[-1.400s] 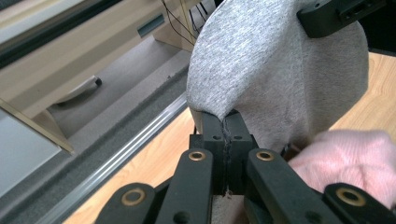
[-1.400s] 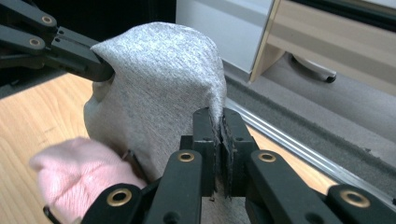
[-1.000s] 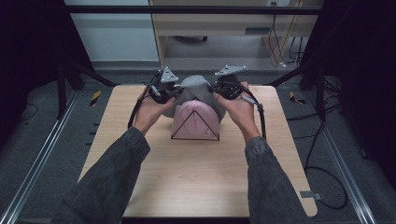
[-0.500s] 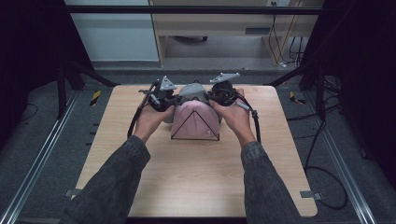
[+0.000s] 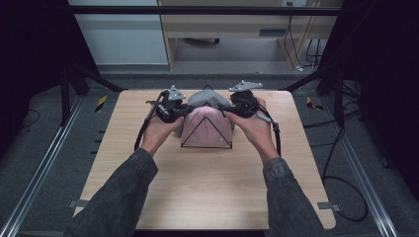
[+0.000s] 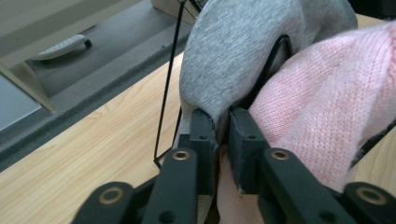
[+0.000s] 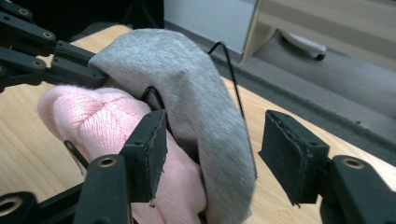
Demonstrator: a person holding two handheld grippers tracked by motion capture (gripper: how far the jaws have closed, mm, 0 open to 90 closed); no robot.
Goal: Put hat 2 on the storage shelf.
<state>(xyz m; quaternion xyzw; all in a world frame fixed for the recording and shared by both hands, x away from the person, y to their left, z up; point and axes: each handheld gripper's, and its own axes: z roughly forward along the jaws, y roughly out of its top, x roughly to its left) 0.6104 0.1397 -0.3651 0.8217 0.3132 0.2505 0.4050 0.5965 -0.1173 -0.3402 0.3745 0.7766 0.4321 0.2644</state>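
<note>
Tabletop (image 5: 207, 192): pale wood, its near half lying bare, the goods standing toward the far edge, about midway between the left and right edges.

Wire rack (image 5: 206, 133): thin black wire forming a triangular frame, standing upright on the tabletop and carrying both garments.

Pink knit hat (image 5: 206, 126): draping over the near side of the rack, its crown rising behind the wire triangle. In the left gripper view it is pressing against the outer side of one jaw.

Grey hat (image 5: 207, 98): hanging over the far wire of the rack, directly behind the pink one and touching it, its lower edge dropping toward the tabletop.

Left gripper (image 6: 220, 122): sitting at the left side of the rack. Its jaws have just been opening a little and are standing nearly together, with the hem of the grey hat lying in the narrow gap; whether the pads are actually pinching the cloth, I cannot tell.

Right gripper (image 7: 212, 154): sitting at the right side of the rack. Its jaws have just been opening and are standing wide, the grey hat's edge hanging loose between them, the far pad well clear of the cloth, the near pad lying close beside the pink knit.
</note>
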